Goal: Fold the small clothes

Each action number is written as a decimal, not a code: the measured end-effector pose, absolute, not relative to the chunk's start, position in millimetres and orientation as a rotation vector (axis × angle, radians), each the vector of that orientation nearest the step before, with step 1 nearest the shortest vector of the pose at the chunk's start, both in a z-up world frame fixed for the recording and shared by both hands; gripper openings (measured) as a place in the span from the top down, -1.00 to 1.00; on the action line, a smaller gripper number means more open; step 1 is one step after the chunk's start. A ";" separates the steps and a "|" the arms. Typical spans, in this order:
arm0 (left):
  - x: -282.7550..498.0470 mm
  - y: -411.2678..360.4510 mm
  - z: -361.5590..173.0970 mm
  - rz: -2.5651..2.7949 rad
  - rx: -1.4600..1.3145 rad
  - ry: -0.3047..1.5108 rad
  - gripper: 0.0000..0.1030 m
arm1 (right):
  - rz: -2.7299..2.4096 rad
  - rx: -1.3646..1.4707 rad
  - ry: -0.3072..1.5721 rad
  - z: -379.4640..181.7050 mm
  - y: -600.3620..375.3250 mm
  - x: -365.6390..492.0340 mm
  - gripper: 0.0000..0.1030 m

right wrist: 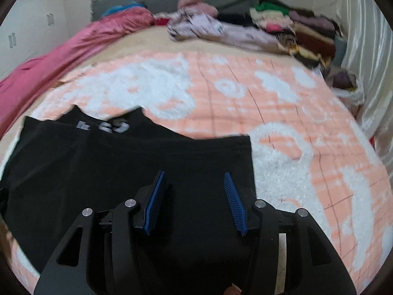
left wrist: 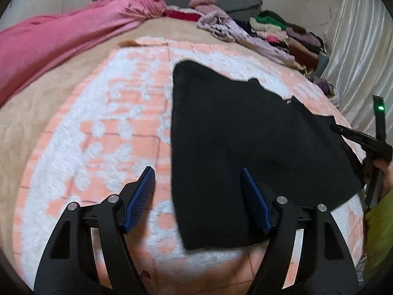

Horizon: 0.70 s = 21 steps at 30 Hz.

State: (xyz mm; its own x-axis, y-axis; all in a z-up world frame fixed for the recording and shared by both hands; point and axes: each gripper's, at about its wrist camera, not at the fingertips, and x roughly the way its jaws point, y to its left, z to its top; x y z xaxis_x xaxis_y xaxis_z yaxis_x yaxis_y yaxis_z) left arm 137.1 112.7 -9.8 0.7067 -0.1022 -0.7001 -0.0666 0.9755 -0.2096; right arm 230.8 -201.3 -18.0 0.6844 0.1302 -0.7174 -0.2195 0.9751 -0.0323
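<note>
Clothes pile [right wrist: 289,29] far behind black garment [right wrist: 122,172]; pink blanket [left wrist: 49,41] left

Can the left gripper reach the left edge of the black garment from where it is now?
Probably yes. The left gripper is open, and the black garment has its left edge between the fingers, flat on the peach-and-white blanket. Nothing lies in the way.

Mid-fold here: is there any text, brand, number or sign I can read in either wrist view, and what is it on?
Pale print on the black garment, near its far edge: a few characters, too blurred to read.
Small pale tag on the same garment in the left wrist view: too small to read.
Nothing else carries text; the green light on the right gripper's body is only a lamp.
</note>
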 end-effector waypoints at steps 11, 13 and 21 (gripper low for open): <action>129.1 123.0 8.9 0.049 -0.188 0.709 -0.36 | 0.445 -0.210 0.642 16.9 -129.6 152.3 -0.53; 129.5 128.9 8.5 0.064 -0.194 0.715 -0.39 | 0.497 -0.234 0.629 17.4 -112.4 137.8 -0.67; 130.2 153.9 5.2 0.115 -0.252 0.735 -0.62 | 0.700 -0.350 0.633 3.0 -39.2 91.9 -0.68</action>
